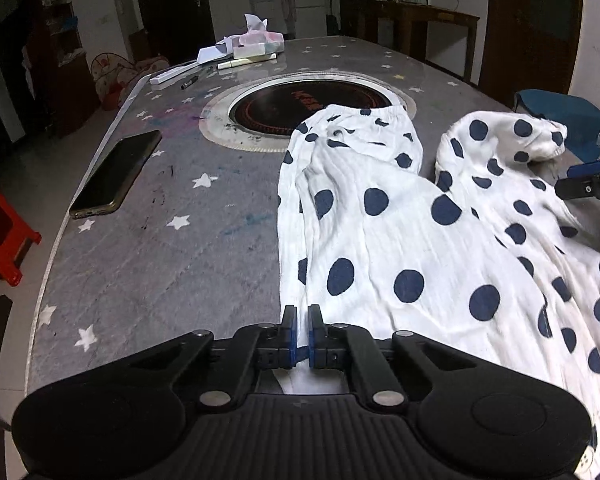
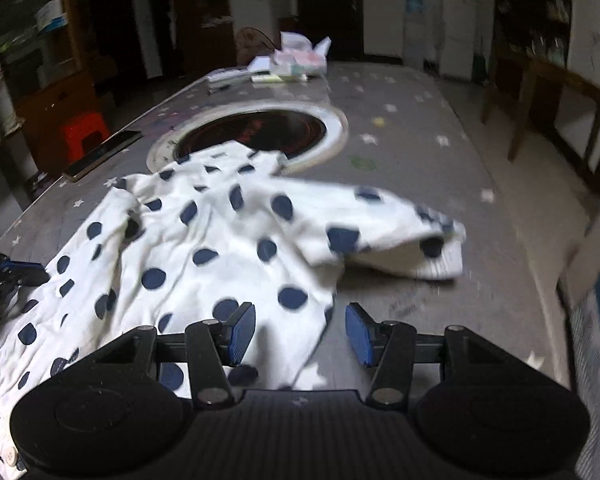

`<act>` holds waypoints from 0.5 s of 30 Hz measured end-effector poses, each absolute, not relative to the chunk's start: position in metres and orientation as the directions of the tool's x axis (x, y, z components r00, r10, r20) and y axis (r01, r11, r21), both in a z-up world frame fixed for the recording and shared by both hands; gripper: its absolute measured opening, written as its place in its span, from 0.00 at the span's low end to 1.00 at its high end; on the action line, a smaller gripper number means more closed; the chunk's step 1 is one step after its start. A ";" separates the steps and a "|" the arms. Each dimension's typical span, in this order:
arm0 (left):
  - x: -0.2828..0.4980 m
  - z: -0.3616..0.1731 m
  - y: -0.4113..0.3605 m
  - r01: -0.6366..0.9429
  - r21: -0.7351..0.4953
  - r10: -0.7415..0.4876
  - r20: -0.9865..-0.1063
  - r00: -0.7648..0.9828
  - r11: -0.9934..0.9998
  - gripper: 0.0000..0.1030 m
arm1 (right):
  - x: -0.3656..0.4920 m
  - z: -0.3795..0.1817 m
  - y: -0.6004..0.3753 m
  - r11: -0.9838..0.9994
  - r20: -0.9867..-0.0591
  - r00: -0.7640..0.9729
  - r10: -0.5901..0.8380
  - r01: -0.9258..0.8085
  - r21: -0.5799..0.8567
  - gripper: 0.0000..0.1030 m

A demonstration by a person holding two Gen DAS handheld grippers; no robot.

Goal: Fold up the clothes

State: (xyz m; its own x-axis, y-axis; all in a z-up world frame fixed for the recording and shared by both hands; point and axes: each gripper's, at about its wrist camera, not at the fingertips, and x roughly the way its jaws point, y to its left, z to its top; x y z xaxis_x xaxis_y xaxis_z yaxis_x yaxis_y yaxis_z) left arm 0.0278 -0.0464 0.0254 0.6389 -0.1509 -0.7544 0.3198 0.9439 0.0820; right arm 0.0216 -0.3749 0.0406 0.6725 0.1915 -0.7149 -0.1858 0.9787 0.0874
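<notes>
Left gripper (image 1: 302,330) clamped shut on the near left edge of the polka-dot garment (image 1: 420,220), white cloth pinched between the blue pads. Right gripper (image 2: 300,334) half open and empty, hovering over the garment's near right edge, blue pads either side of the hem, nothing pressed; view blurred.

Garment spread loosely across the near right part of the table (image 1: 140,240), rumpled, two leg-like or sleeve-like ends pointing toward the far edge, one lying over the rim of the round inset cooktop (image 1: 312,104), the other bunched toward the right edge. Probably light, thin, limp cotton: no stiffness, likely to sag and drag, prone to creasing and slipping unless pinched at a hem or seam. Best hold judged to be the matching near corner on the right, so both near corners lift together.

Dark phone (image 1: 116,174) flat near the left edge, well apart from the cloth. Tissue box (image 1: 258,42), papers and a pen (image 1: 196,79) toward the far left corner. Red stool (image 1: 0,232) on the floor beyond the left edge. Little in the way of a fold toward the far edge apart from the cooktop recess, where fabric might snag or pick up grime.
</notes>
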 end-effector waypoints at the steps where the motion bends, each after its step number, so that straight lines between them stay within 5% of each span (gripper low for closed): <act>1: 0.027 0.026 -0.045 0.320 0.081 -0.151 -0.756 0.637 0.944 0.06 | 0.020 0.037 -0.376 0.979 -0.720 0.667 0.195 -0.183 0.095 0.49; 7: 0.007 0.042 -0.048 0.318 0.106 -0.144 -0.729 0.669 0.942 0.12 | -0.003 0.030 -0.365 0.966 -0.730 0.646 0.224 -0.245 0.080 0.48; 11: -0.010 0.053 -0.059 0.358 0.114 -0.181 -0.699 0.691 0.927 0.28 | -0.026 0.033 -0.355 0.954 -0.724 0.643 0.251 -0.291 0.073 0.48; 15: -0.019 0.045 -0.073 0.422 0.132 -0.213 -0.709 0.673 0.897 0.30 | -0.051 0.044 -0.337 0.928 -0.700 0.655 0.285 -0.370 0.032 0.48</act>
State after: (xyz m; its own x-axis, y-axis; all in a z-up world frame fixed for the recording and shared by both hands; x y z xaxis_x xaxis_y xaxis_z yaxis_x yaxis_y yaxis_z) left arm -0.0190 -0.0734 0.0449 0.6726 -0.2127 -0.7087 0.4222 0.8969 0.1316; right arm -0.0510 -0.3370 0.0439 0.6547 0.2850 -0.7001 -0.3703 0.9284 0.0316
